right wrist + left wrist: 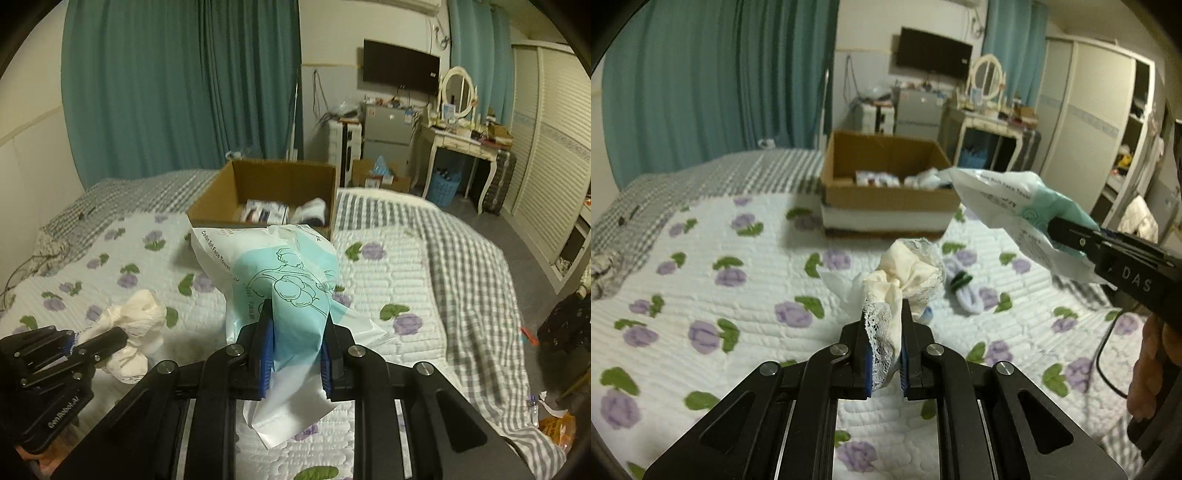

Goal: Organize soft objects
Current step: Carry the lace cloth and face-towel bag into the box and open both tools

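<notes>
Left gripper (884, 332): right at 6 o'clock in its own view, jaws pinched tight on the cream lace-trimmed cloth (908, 273), and the bundle is lifted clear of the bed!
Right gripper (297, 325): also at 6 o'clock in its view, jaws pressed onto the face towel pack (273, 266), white-and-mint plastic crumpling up toward 12.
Bed quilt (701, 280): floral, spread below both loads; a small white sock (967, 291) with a green band lies loose at about 1 o'clock from the left gripper.
Cardboard box (266, 181): farther off at 12 o'clock, open-topped, a few soft items already inside.
Step in hand: looks like the carry, both loads up, neither yet over the box.
Next move: by my reading, reach forward past the near wall, then spread the jaws above the opening, one side at a time to avoid a tangle.
</notes>
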The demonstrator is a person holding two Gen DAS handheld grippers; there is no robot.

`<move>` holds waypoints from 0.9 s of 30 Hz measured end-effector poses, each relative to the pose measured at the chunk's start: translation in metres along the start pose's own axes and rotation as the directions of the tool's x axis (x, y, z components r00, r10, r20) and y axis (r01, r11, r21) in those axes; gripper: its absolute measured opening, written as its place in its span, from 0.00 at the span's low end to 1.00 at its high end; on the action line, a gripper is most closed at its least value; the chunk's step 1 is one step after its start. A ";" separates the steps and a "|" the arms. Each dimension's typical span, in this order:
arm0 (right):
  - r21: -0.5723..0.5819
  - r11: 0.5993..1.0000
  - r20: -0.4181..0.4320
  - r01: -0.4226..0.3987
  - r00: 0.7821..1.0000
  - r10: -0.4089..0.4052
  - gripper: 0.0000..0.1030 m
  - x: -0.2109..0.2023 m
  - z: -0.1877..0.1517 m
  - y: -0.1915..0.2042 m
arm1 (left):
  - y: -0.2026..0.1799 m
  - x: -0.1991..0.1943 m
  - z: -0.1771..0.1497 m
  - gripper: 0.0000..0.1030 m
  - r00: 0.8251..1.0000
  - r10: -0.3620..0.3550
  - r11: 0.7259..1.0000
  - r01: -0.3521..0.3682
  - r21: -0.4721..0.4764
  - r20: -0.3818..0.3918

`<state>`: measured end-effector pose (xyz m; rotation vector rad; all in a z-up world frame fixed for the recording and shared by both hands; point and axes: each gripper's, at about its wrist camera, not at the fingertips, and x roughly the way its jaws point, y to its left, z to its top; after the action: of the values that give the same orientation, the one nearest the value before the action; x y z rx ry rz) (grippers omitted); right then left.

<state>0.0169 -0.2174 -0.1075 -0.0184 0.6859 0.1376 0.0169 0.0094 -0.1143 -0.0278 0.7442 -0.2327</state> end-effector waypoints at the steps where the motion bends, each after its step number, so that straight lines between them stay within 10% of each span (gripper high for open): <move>1: 0.000 1.000 0.011 0.003 1.000 -0.003 0.19 -0.007 0.002 0.001 | -0.001 -0.005 0.002 0.09 1.000 0.002 1.000 -0.002 0.001 0.010; 27: -0.025 1.000 0.349 0.016 0.937 -0.006 0.19 -0.150 0.097 0.024 | 0.007 -0.123 0.084 0.09 0.935 -0.018 0.997 -0.008 0.071 0.353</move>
<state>-0.0399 -0.2054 0.0635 -0.0236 0.3283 0.1355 -0.0127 0.0386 0.0292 -0.0036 0.3757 -0.2506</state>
